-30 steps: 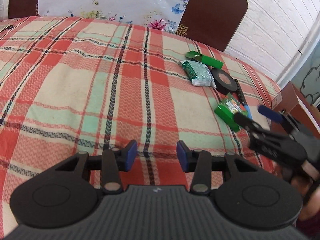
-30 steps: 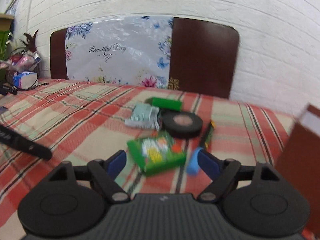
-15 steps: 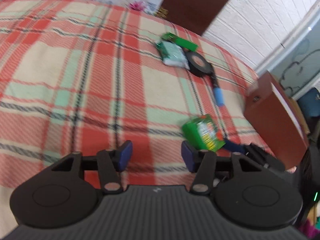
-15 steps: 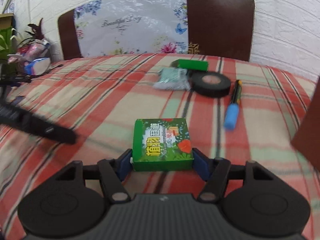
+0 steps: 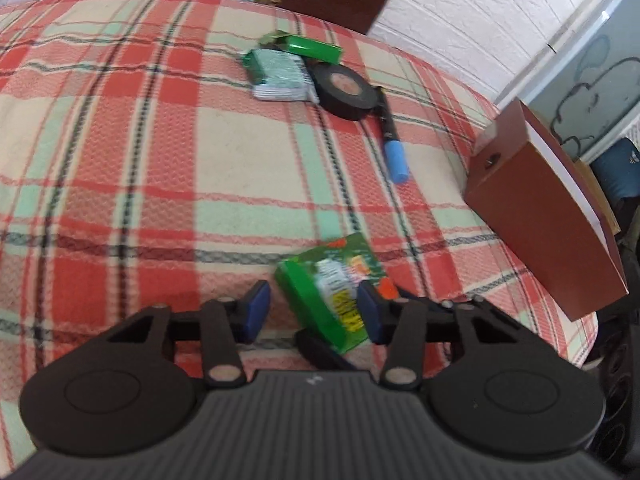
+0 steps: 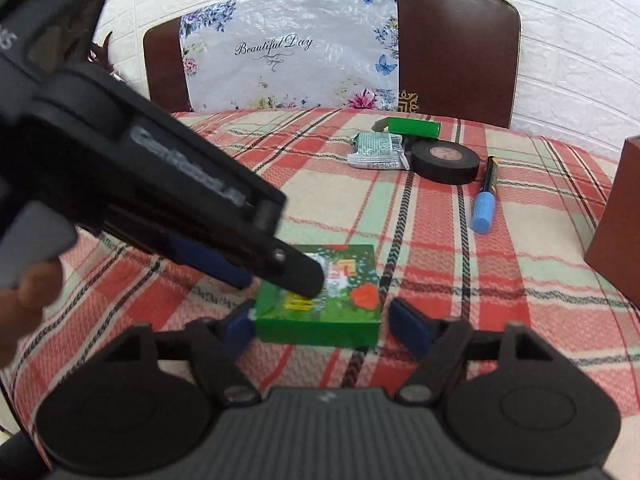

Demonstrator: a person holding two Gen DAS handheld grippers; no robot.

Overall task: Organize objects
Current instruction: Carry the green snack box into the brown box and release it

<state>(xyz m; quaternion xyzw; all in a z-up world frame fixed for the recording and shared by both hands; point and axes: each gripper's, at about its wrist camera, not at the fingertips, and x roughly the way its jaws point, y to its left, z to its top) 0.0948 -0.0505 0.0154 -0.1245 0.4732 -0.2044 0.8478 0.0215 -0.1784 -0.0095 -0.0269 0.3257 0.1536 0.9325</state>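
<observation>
Lying low in the centre of both views on the plaid blanket point(image 6: 460, 240): green box point(image 6: 320, 300) point(image 5: 332, 288). Flanking it with spread jaws, left pad near its corner, right pad apart: right gripper point(image 6: 324, 320). Reaching in from the upper left of the right wrist frame, jaws released around the box: left gripper point(image 5: 312, 308) point(image 6: 280, 272). Sitting farther up the frame: black tape roll point(image 6: 445, 161), blue-capped marker point(image 6: 485, 204), silver-green packet point(image 6: 376, 151).

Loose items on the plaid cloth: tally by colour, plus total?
Green: 2, printed box, plain box
Silver-green: 1, foil packet
Black: 1, tape roll
Black with blue cap: 1, marker
Total: 5
</observation>
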